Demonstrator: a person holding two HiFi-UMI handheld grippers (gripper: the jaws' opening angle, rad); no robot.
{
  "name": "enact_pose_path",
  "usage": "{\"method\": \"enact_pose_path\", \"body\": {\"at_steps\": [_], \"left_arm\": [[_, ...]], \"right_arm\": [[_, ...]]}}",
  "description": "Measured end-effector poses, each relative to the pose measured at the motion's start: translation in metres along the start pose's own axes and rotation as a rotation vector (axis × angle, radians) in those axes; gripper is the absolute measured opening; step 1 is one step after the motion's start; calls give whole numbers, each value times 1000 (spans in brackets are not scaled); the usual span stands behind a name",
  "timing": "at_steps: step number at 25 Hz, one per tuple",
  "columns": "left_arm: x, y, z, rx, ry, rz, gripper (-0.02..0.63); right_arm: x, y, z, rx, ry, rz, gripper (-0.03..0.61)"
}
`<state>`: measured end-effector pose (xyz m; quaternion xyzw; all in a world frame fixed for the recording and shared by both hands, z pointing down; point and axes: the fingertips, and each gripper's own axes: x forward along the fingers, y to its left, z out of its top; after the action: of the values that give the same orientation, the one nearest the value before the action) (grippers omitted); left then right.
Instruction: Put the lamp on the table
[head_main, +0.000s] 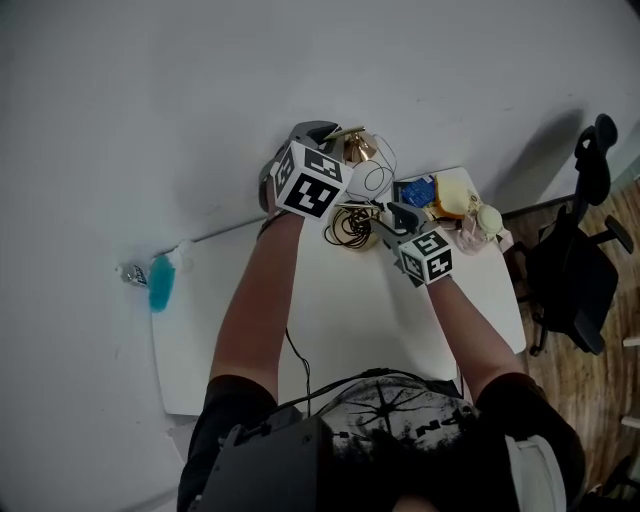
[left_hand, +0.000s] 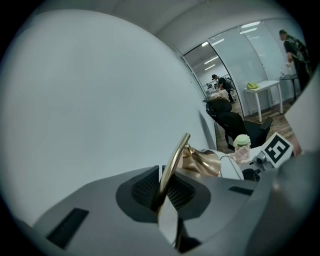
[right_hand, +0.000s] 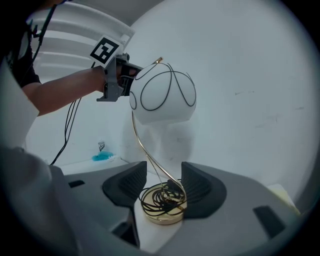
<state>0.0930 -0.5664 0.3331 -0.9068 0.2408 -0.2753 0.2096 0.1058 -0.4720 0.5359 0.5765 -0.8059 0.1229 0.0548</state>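
Observation:
The lamp has a white globe shade (right_hand: 162, 95) ringed by black wire, a thin curved gold stem (right_hand: 145, 150) and a round gold base (right_hand: 162, 205) with a black cord coiled on it. The base rests on the white table (head_main: 330, 320) by the wall. My left gripper (left_hand: 170, 170) is shut on the top of the stem (left_hand: 172, 165), with the gold fitting (left_hand: 202, 162) just beyond it. In the head view it (head_main: 335, 140) is above the shade (head_main: 372, 182). My right gripper (right_hand: 164, 172) stands open low at the table, its pads either side of the base. It (head_main: 385, 215) is right of the base (head_main: 350, 225).
A blue item (head_main: 160, 280) lies at the table's far left corner. At the right end are a blue packet (head_main: 415, 190), a yellow thing (head_main: 452, 195) and a small pale-green-headed figure (head_main: 488, 220). A black office chair (head_main: 575, 270) stands to the right. The white wall is directly behind the lamp.

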Motion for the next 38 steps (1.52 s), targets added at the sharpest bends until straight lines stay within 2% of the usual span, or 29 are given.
{"method": "enact_pose_path", "body": {"at_steps": [3,5,7,12,18,25,30,38], "left_arm": [[2,-4,-1,28,21,9,24],[1,-3,-5,53,41,25,86],[-1,-1,-9,71,57,36,120],[-13,1,-13,53,52,53,137],[-35,0,-15,19,34,79,140],[-67,-5,-30,-64,8,101,140],[-90,-33,-33,-127,-29,77,140],[-121,-86,-41,-212,-65,106,135]], "right_arm": [[-3,1,1,-3,-3,4,206],[-4,3,2,-3,-7,5,206],[-4,4,4,-5,-9,10,206],[-4,10,4,-12,-7,20,206],[-8,22,12,-35,-12,37,206],[-20,37,18,-70,-10,41,206],[-37,45,21,-111,0,64,206],[-92,49,50,-136,-60,70,204]]}}
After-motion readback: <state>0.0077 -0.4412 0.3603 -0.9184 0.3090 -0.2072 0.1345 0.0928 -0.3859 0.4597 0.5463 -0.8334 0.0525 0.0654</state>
